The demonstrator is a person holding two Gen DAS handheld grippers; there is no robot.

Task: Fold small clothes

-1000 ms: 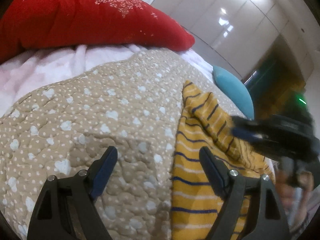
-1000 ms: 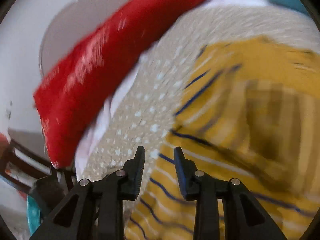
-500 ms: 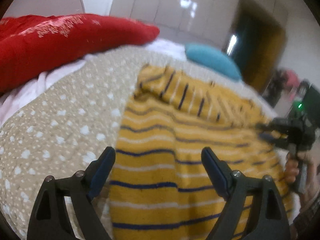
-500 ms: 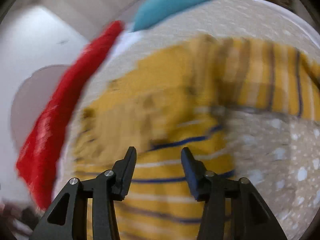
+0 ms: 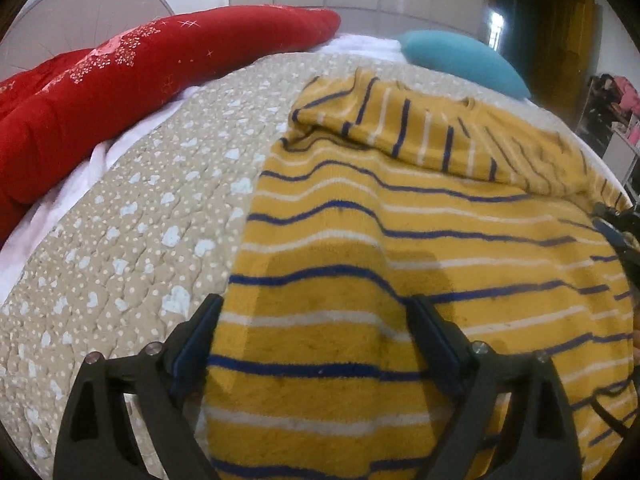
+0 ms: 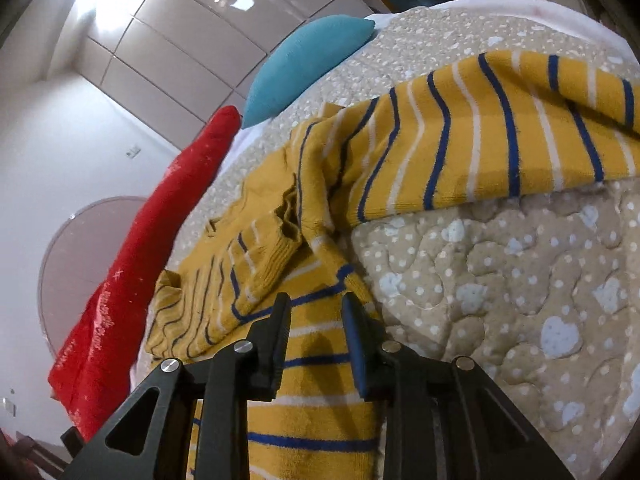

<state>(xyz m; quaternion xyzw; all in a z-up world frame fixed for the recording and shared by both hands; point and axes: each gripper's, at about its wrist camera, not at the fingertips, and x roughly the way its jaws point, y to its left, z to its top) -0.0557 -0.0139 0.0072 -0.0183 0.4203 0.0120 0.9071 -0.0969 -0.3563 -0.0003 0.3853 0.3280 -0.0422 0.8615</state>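
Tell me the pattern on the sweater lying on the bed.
The sweater is mustard yellow with navy and white stripes, clearest in the left wrist view.

Red pillow (image 5: 120, 80), teal cushion (image 5: 460, 58) on beige quilt (image 5: 140, 220) (white-spotted).

left gripper (image 5: 316, 332) | moved over sweater (image 5: 400, 264) | right gripper (image 6: 316, 320) jaws wider
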